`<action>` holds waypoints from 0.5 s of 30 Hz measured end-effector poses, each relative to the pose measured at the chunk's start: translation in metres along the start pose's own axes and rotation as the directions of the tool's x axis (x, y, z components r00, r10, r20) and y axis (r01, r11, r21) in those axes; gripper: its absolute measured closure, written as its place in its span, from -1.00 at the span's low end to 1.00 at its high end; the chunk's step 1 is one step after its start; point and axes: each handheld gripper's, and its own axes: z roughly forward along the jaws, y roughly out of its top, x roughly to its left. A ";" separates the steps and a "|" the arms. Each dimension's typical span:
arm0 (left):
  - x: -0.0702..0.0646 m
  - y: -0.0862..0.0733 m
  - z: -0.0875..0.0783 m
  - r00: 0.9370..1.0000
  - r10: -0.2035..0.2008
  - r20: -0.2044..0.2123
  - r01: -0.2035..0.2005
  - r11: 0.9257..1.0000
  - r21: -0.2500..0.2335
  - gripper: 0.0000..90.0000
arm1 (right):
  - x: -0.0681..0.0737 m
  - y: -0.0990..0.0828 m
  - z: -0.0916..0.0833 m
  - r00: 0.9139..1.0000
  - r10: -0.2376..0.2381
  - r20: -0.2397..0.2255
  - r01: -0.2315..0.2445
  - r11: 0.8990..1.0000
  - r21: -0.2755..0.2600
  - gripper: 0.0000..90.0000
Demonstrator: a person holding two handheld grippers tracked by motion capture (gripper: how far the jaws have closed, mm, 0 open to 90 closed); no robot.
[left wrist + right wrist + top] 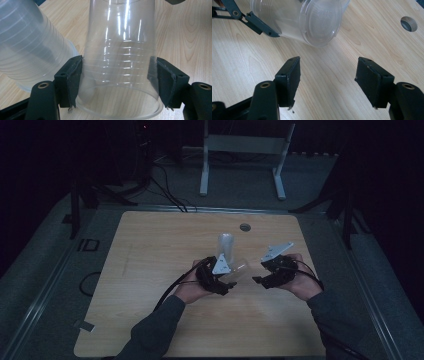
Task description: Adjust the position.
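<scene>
Clear plastic cup [120, 62]: lies tilted, held off the desk [324, 82], near its middle
Left tongs [117, 82]: clenched on the cup's wall near its rim, one pad on each side
Right tongs [328, 75]: released, nothing between the pads, just short of the cup's base
Cup stack [27, 45]: standing just beside the held cup
Desk hole [409, 23]: behind the cups

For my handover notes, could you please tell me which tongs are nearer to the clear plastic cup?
Left. The left tongs clamp the clear plastic cup by its sides; the right tongs stand open, apart from it, facing its base.
</scene>
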 end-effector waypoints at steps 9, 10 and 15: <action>-0.001 -0.001 0.001 1.000 0.018 0.019 -0.018 1.000 0.020 -0.35 | 0.002 0.003 0.002 0.999 -0.052 -0.010 0.053 0.998 0.043 -0.20; -0.001 -0.001 0.001 1.000 0.020 0.023 -0.021 1.000 0.024 -0.35 | 0.003 0.003 0.002 0.998 -0.059 -0.009 0.059 0.997 0.051 -0.20; -0.001 -0.002 0.002 0.999 0.037 0.030 -0.039 0.998 0.039 -0.35 | 0.005 0.006 0.003 0.996 -0.083 -0.020 0.085 0.994 0.072 -0.20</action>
